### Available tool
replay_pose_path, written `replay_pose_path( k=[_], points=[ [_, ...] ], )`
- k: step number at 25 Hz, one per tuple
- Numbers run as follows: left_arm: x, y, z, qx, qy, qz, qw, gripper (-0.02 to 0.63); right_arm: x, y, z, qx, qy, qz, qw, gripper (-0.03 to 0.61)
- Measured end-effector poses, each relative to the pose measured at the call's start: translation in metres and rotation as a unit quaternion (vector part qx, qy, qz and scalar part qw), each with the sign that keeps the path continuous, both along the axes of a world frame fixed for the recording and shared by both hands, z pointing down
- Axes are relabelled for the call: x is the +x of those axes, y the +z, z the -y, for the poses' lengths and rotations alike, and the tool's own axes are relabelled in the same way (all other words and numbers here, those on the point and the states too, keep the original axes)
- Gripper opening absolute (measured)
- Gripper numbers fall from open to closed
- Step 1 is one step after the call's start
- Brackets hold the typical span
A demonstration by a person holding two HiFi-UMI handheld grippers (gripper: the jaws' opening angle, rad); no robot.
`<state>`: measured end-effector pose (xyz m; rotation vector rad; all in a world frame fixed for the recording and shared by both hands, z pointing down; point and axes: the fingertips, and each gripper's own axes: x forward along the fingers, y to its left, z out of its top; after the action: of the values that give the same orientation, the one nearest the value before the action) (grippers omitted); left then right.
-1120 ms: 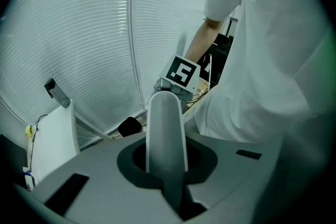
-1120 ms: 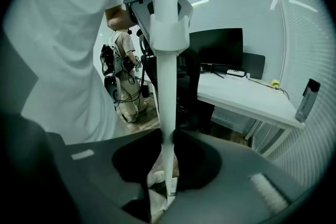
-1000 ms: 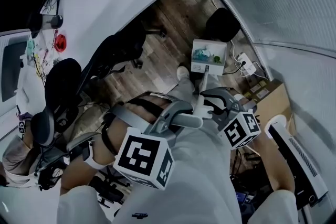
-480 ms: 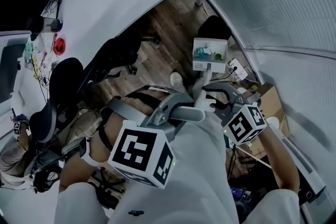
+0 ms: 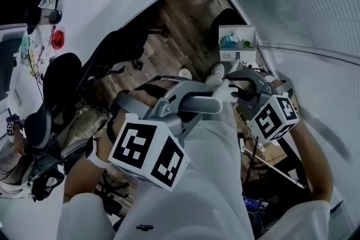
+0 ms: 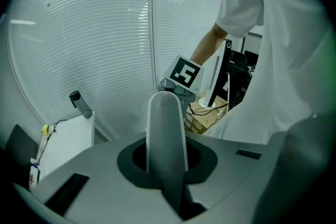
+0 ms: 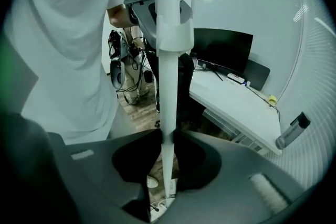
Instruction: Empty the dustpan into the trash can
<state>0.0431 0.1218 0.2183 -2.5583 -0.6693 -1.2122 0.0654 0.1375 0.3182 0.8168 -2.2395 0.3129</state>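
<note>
Dustpan: a white box-shaped dustpan [image 5: 229, 55] sits at the far end of a long pale handle [image 7: 169, 86], far right in the head view, beyond the person's shoes [image 5: 185, 73]. Its open top faces the camera.
Dustpan contents: a small heap of teal and green scraps [image 5: 233, 40] lies inside. What each scrap is cannot be made out.
Dark bin: a dark round bin [image 5: 227, 18] stands on the wooden floor [image 5: 174, 25], just behind the dustpan and partly covered by it. Its inside does not show.
Left gripper: the left gripper [image 6: 167, 162] has its jaws pressed onto the broad rounded top end of the handle, which rises straight up between them.
Right gripper: the right gripper [image 7: 165, 150] has its jaws pinched on the thinner shaft further along the same handle, nearer the dustpan than the left gripper is.
Grippers together: they are close together on the one handle, left on the near part and right on the far part.
Cardboard boxes: cardboard boxes [image 6: 201, 117] stand on the floor on the right. Their contents are not visible.
Desk: a white desk [image 7: 239, 99] carries a dark monitor [image 7: 223, 52].
</note>
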Motion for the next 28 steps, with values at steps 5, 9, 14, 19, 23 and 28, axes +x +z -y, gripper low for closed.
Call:
replay_pose_path(
  k=[5, 9, 14, 19, 23, 28],
  points=[
    [0.005, 0.011, 0.003, -0.035, -0.042, -0.018, 0.9984, 0.029, 0.011, 0.009, 0.0, -0.023, -0.042, -0.033, 0.998, 0.086],
    [0.008, 0.019, 0.008, -0.053, -0.076, -0.029, 0.9952, 0.029, 0.016, 0.017, 0.002, -0.044, -0.075, -0.044, 0.995, 0.086],
    [0.005, 0.028, 0.014, -0.084, -0.122, -0.042, 0.9881, 0.029, 0.018, 0.024, 0.006, -0.068, -0.112, -0.055, 0.99, 0.086],
    [-0.004, 0.041, 0.021, -0.111, -0.165, -0.05, 0.9787, 0.029, 0.013, 0.035, 0.011, -0.095, -0.144, -0.07, 0.982, 0.086],
    [-0.009, 0.053, 0.022, -0.131, -0.201, -0.052, 0.9694, 0.029, 0.009, 0.047, 0.011, -0.119, -0.181, -0.078, 0.973, 0.086],
    [-0.016, 0.064, 0.029, -0.163, -0.244, -0.06, 0.9541, 0.029, 0.006, 0.055, 0.015, -0.144, -0.216, -0.081, 0.962, 0.086]
  ],
)
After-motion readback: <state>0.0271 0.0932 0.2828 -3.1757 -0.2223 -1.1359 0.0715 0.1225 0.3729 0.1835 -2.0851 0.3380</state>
